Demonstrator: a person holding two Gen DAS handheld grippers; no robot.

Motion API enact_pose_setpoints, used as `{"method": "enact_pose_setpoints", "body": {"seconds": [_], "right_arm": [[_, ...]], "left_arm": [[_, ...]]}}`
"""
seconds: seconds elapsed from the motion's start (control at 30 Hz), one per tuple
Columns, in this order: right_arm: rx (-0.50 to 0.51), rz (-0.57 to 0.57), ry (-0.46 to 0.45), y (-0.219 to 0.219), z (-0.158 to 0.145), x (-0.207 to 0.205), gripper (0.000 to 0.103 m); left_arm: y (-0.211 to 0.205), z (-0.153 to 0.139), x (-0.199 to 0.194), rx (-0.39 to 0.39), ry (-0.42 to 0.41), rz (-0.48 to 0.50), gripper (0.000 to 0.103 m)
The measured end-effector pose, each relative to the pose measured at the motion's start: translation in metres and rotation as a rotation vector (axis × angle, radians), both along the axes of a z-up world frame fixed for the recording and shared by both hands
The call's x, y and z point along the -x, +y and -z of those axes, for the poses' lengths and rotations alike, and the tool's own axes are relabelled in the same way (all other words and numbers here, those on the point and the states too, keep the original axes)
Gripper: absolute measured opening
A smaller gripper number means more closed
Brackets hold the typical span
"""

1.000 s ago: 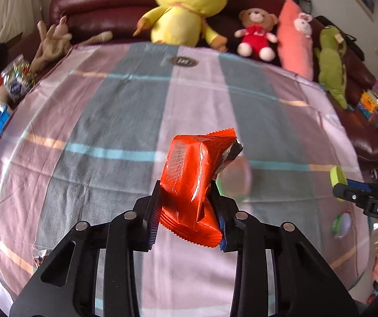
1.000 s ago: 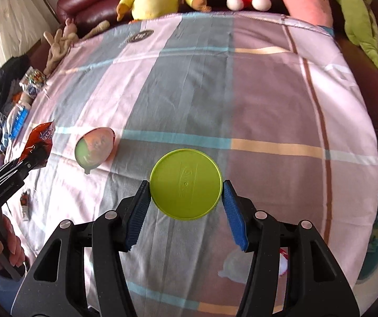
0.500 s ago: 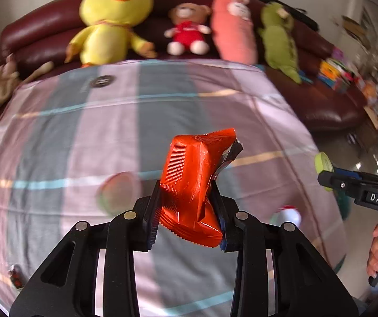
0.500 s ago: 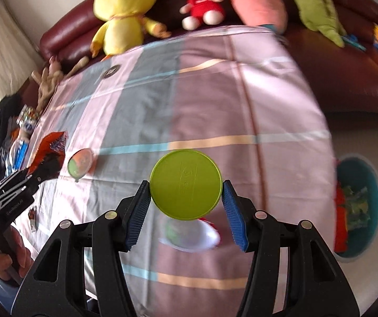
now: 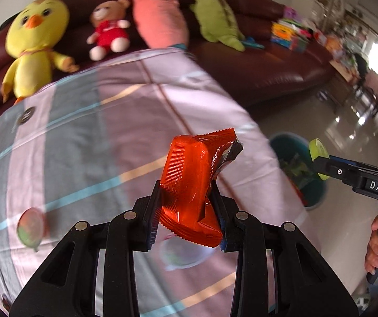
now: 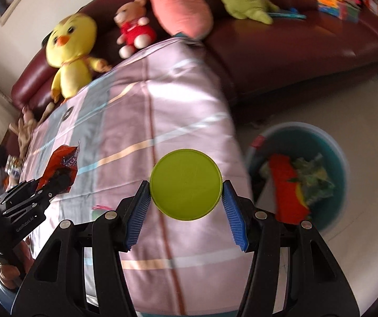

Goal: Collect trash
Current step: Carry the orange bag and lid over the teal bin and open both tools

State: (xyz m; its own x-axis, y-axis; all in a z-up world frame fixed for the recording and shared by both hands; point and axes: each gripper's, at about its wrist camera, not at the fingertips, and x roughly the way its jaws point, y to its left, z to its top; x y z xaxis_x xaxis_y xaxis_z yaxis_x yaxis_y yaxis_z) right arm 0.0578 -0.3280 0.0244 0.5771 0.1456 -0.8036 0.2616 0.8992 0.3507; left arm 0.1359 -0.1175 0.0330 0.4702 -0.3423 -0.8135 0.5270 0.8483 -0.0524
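My left gripper [image 5: 186, 206] is shut on a crumpled orange snack wrapper [image 5: 194, 182], held above the cloth-covered table; it also shows in the right wrist view [image 6: 62, 163]. My right gripper [image 6: 186, 198] is shut on a round lime-green lid [image 6: 185, 184], held over the table's right edge; the lid also shows edge-on in the left wrist view [image 5: 319, 158]. A teal bin [image 6: 331, 148] with trash inside stands on the floor to the right, and shows in the left wrist view [image 5: 314, 195].
A pink-and-grey striped cloth [image 5: 83, 132] covers the table. A round pink-green wrapper [image 5: 29, 227] and a clear plastic cup [image 5: 181, 251] lie on it. Plush toys [image 5: 33, 42] sit on a dark red sofa [image 5: 268, 63] behind.
Both grippers have swung to the right with their loads. The teal bin has come into view beside the table. Neither grip has changed.
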Motion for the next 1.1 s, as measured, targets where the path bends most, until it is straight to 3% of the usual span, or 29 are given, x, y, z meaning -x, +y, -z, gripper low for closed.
{"method": "enact_pose_setpoints", "body": {"seconds": [0.47,1.1], "right_arm": [[-0.054,0.239,-0.028,-0.114,0.014,0.069,0.053],[-0.117,0.318,0.022,-0.172,0.05,0.078,0.053]], "left_arm": [[-0.131,0.024,0.032,-0.049,0.04,0.225,0.035],[-0.229,0.073,0.033,-0.105,0.139,0.33,0.037]]}}
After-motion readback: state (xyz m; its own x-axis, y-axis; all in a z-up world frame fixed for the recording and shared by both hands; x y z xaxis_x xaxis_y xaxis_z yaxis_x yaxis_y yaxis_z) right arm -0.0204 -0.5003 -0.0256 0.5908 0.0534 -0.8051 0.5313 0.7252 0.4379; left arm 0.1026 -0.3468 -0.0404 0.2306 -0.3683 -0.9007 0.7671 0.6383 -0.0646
